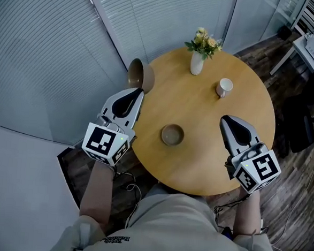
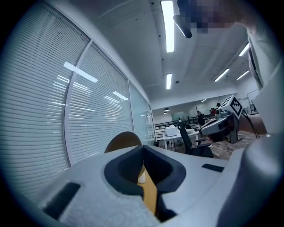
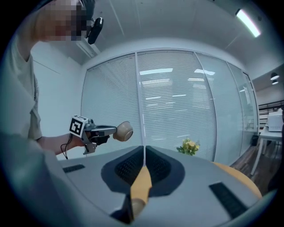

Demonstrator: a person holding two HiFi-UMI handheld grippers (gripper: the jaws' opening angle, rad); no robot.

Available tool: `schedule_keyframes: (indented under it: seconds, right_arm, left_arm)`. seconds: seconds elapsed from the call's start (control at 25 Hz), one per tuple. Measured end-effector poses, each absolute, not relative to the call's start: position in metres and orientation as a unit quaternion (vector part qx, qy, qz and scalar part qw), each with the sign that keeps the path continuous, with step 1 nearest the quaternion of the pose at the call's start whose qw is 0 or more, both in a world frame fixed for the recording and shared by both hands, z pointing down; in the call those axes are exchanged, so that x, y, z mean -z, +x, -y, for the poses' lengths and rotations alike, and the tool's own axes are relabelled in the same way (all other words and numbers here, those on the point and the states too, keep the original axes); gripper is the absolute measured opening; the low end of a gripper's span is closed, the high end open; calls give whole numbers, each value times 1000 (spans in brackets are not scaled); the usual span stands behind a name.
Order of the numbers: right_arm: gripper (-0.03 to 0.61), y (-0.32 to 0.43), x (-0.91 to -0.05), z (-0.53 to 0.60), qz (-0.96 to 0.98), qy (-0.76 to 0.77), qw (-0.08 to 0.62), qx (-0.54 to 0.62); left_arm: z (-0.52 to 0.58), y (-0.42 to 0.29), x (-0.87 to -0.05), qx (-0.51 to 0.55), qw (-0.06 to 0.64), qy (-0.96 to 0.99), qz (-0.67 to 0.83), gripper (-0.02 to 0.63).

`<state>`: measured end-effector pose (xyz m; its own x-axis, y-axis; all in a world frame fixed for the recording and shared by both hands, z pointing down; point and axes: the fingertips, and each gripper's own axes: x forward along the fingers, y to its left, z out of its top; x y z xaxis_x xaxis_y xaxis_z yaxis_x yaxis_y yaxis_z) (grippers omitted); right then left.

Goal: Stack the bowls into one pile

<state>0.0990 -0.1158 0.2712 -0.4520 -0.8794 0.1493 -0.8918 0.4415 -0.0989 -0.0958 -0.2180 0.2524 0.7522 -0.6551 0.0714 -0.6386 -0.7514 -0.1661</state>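
Bowl [image 1: 140, 75] pinched at rim in left tongs [image 1: 137, 92], aloft at table [image 1: 208, 158] edge; right tongs [image 1: 226, 120] pressed together, empty; second bowl [image 1: 172, 134] waiting mid-table; stacking not yet done.

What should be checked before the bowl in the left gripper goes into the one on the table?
1. Left gripper clamped on the held bowl: ok.
2. Held bowl level: not ok, tipped sideways.
3. Table bowl upright on the table: ok.
4. Right gripper clear of it: ok, shut and empty.
5. Cup and vase out of the way: ok.
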Motion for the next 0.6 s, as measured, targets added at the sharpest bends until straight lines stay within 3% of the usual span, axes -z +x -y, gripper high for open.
schedule_keyframes:
  seconds: [0.6]
  right_arm:
    - [34, 75, -270, 89, 862, 499, 77, -51]
  left_arm:
    - [151, -115, -238, 53, 70, -925, -369, 23]
